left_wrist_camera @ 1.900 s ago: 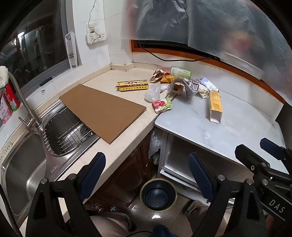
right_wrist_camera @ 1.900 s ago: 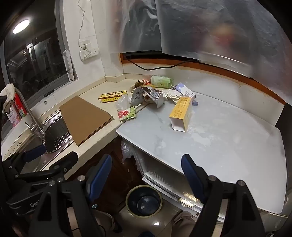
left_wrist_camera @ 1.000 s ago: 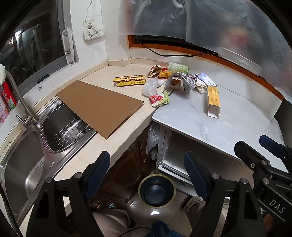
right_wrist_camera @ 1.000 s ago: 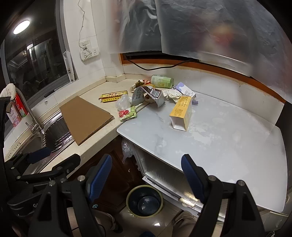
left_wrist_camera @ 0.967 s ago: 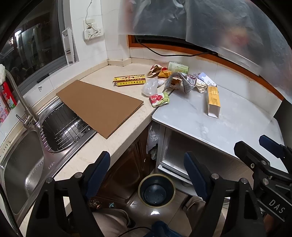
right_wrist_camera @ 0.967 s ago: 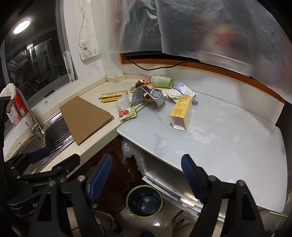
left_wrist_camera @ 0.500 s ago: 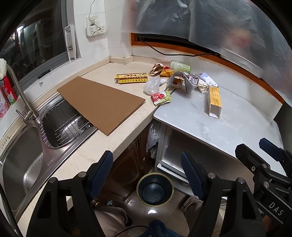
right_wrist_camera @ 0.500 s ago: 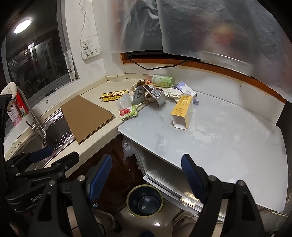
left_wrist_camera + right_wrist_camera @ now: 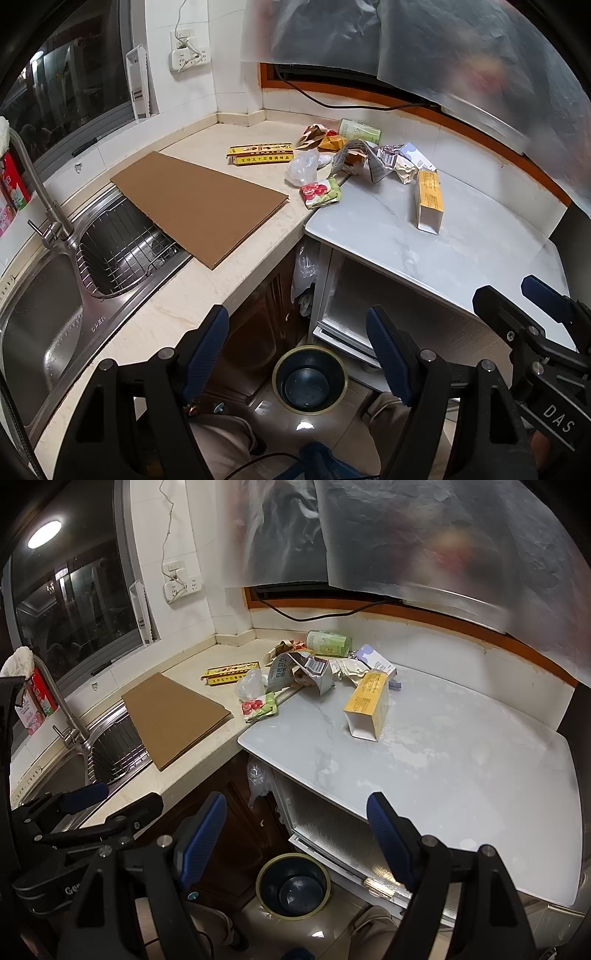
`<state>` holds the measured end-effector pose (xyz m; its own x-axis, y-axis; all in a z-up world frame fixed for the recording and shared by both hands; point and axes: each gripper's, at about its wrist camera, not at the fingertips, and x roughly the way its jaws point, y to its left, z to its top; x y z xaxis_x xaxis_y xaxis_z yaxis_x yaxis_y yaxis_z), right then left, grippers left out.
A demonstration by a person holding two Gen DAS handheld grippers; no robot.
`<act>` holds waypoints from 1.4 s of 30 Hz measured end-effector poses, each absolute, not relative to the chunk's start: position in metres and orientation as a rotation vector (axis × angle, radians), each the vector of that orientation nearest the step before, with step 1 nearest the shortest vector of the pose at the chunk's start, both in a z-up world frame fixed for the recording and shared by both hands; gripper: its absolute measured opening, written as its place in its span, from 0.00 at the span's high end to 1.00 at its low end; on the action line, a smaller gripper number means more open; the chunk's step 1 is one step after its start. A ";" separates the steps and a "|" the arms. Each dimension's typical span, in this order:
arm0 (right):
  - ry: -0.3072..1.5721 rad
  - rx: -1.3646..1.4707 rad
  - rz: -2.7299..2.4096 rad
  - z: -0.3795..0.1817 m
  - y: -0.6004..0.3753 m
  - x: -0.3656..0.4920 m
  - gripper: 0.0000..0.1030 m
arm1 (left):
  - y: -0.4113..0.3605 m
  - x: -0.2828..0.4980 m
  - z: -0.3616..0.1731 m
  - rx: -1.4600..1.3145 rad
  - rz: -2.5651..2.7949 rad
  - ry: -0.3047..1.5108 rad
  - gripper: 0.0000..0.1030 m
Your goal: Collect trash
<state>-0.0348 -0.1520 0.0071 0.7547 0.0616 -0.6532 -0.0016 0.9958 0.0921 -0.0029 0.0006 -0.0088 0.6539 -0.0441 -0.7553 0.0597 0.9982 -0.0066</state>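
A pile of trash lies in the counter corner: a yellow carton (image 9: 428,199) (image 9: 367,701), crumpled silver wrappers (image 9: 369,162) (image 9: 303,672), a red-green packet (image 9: 320,190) (image 9: 260,705), a clear plastic bag (image 9: 303,168), a yellow flat box (image 9: 260,154) (image 9: 231,672) and a green can (image 9: 360,131) (image 9: 328,642). A dark round bin (image 9: 309,382) (image 9: 293,884) stands on the floor below. My left gripper (image 9: 297,349) and right gripper (image 9: 295,830) are both open and empty, held low in front of the counter, above the bin.
A brown cardboard sheet (image 9: 199,205) lies on the beige counter and overhangs the steel sink (image 9: 44,325) with its wire rack and tap. A white marble table (image 9: 443,760) juts out on the right. Plastic sheeting hangs above.
Both grippers have shifted slightly toward the counter; the view has risen a little. Nothing has been picked up and the trash has not moved.
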 end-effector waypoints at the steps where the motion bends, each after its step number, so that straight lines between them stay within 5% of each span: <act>1: 0.716 0.088 0.034 0.007 -0.152 -0.035 0.23 | 0.001 -0.003 -0.009 0.020 -0.059 0.857 0.27; 42: 0.741 0.115 0.020 -0.008 -0.173 0.004 0.23 | -0.016 0.045 -0.011 0.031 -0.119 0.858 0.27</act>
<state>0.0037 -0.1733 -0.0076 0.7377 0.0589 -0.6726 0.0227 0.9935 0.1120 0.0453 -0.0161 -0.0113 0.6481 -0.0925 -0.7559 0.1172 0.9929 -0.0210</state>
